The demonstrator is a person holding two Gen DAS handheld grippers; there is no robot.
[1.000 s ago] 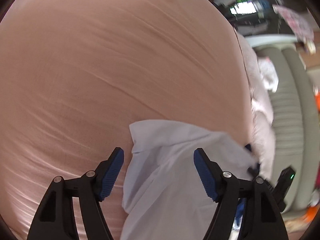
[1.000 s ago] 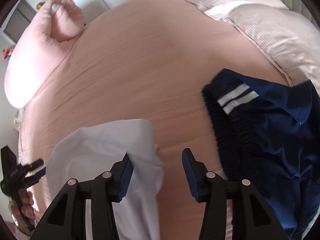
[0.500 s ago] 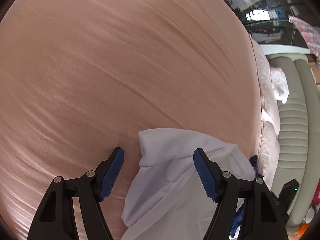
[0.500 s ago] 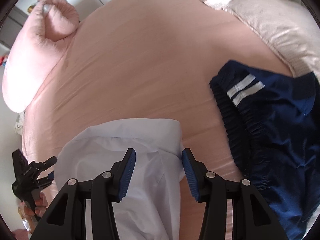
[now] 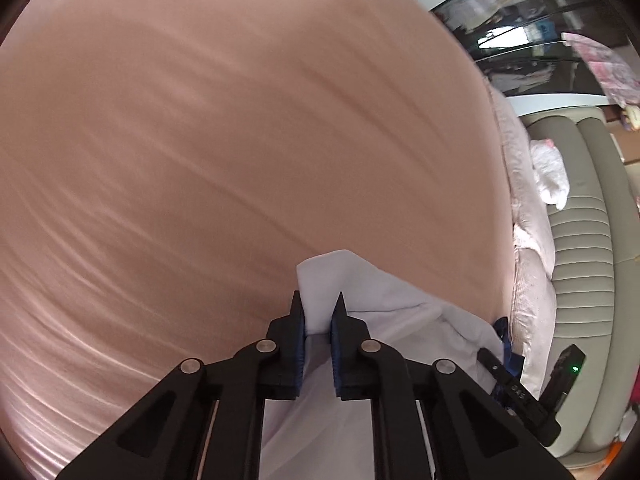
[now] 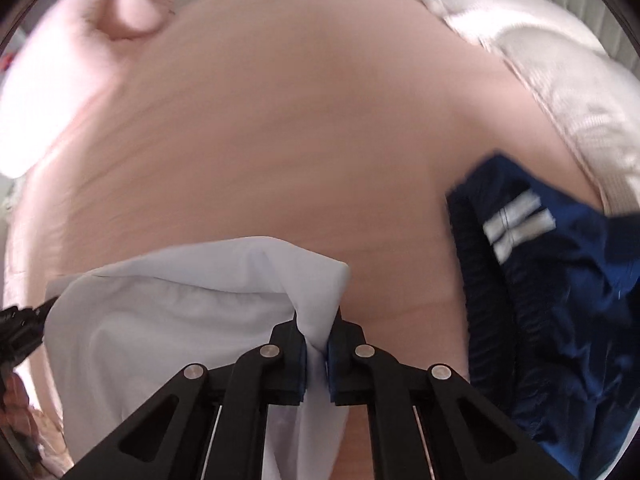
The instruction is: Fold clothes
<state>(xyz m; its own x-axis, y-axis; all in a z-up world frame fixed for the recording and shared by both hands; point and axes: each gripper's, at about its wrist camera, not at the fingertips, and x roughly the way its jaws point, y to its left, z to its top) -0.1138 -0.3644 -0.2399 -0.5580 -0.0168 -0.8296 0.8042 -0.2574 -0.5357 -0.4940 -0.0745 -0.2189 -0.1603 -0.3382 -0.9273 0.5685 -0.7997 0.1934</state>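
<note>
I find my left tongs point(image 5: 318, 308) clamped on a corner of the white garment point(image 5: 384, 344); the blue pads point(image 5: 301, 344) press the cloth from both sides, and a tongue of fabric stands up between the tips. My right tongs point(image 6: 317, 326) are likewise closed on the opposite corner of the same garment point(image 6: 180, 312), the cloth bunched into a tight pleat between the pads.

From the right wrist view, the white garment spreads to the left of my right tongs and hangs below them, its top edge running roughly level. It sits over the pink bed sheet point(image 6: 300, 128); I cannot tell whether the body of the cloth touches the sheet or is lifted clear. At the far left edge of that view, the black tip of the left tongs point(image 6: 24, 326) meets the garment's other end.

To the right of my right tongs, a navy garment point(image 6: 560, 320) with two white stripes lies crumpled on the sheet, apart from the white one. Ahead and to the left lies a pink pillow point(image 6: 80, 52). Ahead and to the right, a cream quilt point(image 6: 560, 80) runs along the bed's edge.

In the left wrist view, the sheet point(image 5: 240, 140) fills everything ahead of the tongs. To the right, beyond the bed, I note a padded grey-green headboard point(image 5: 584, 248).
</note>
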